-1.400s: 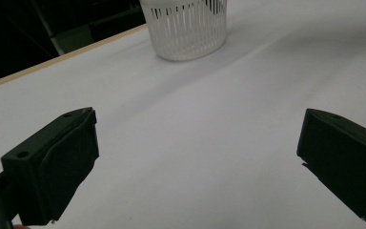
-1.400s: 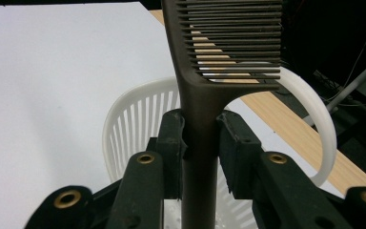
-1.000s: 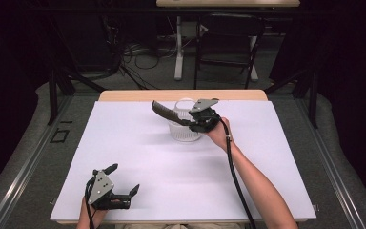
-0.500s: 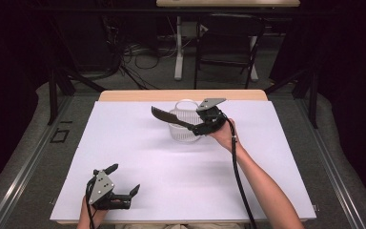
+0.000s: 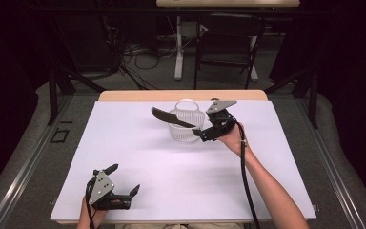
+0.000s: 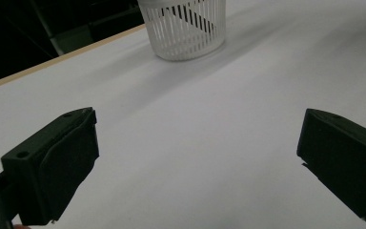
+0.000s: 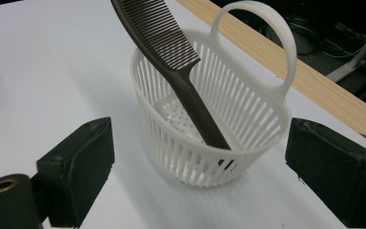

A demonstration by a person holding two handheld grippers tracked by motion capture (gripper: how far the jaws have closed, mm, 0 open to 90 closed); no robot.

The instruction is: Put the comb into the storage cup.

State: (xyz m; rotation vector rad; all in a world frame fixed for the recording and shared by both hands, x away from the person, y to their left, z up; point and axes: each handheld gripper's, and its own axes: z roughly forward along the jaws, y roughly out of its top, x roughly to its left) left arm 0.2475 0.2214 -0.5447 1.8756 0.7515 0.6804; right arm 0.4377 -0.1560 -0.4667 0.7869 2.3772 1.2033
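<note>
A white slatted basket (image 5: 183,134) with a loop handle stands at the far middle of the white table. A dark brown comb (image 5: 164,116) leans in it, handle end down inside, teeth sticking out up and to the left. My right gripper (image 5: 204,131) hovers just right of the basket; its jaws have just been opening and stand open, pressing on nothing. In the right gripper view the comb (image 7: 171,52) and basket (image 7: 257,109) lie beyond my right gripper (image 7: 202,143). My left gripper (image 5: 125,179) rests open at the near left, nothing between its jaws.
The table's wooden far edge (image 5: 138,95) runs just behind the basket. The left gripper view looks over bare white tabletop toward the basket (image 6: 183,28) beyond my left gripper (image 6: 195,157). Dark floor, cables and chair legs lie beyond the table.
The right gripper has let go of the comb, opened its jaws and drawn back to the right. The comb now leans in the basket by itself. The left gripper has stayed put.
</note>
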